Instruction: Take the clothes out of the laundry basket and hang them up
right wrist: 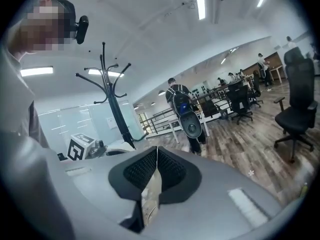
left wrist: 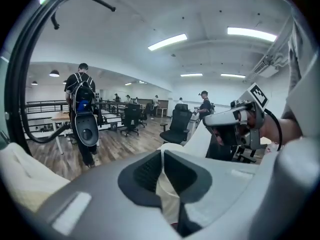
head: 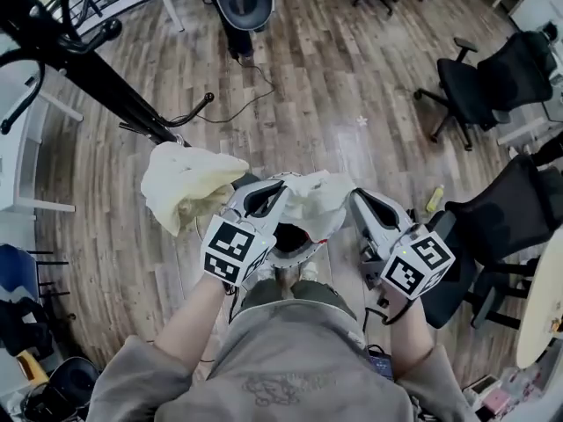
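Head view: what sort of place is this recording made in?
Probably an open-plan office: black office chairs on a wood-look floor, rows of desks further back, and ceiling strip lights.

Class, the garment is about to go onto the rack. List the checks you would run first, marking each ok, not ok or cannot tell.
1. Left gripper shut on the white garment: ok.
2. Right gripper shut on the same garment: ok.
3. Garment fully clear of the laundry basket: cannot tell.
4. Bare hook free on the coat rack: ok.
5. Cream cloth leaves room beside it: cannot tell.
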